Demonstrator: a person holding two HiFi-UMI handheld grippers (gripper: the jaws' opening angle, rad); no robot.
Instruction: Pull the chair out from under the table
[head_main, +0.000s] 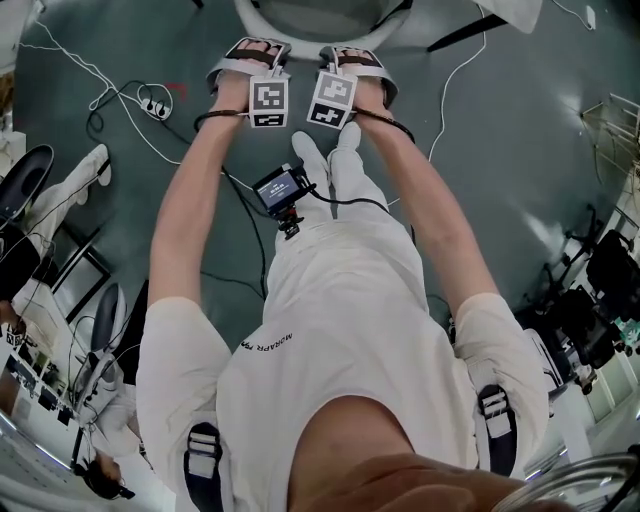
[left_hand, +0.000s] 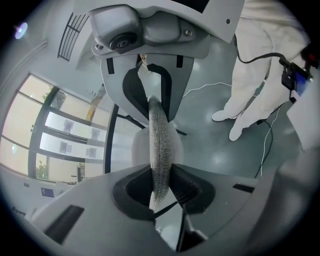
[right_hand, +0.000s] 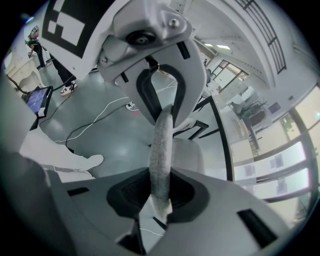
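Clamped narrow on the padded back edge of the chair (left_hand: 159, 145), between the jaws of left gripper (head_main: 248, 52) and right gripper (head_main: 357, 58) alike; grip made, likely mid-pull, farther drawing back left.

The chair (left_hand: 159, 145) had a back edge of grey, finely speckled fabric. The left gripper (left_hand: 161, 189) and right gripper (right_hand: 161, 194) were pale grey with black pads (left_hand: 187, 186), and their marker cubes (head_main: 268, 102) bore black-and-white squares. The floor (head_main: 500, 130) was dull grey-green, the person's clothing (head_main: 340, 300) white, and the cables (head_main: 90, 65) white and black.
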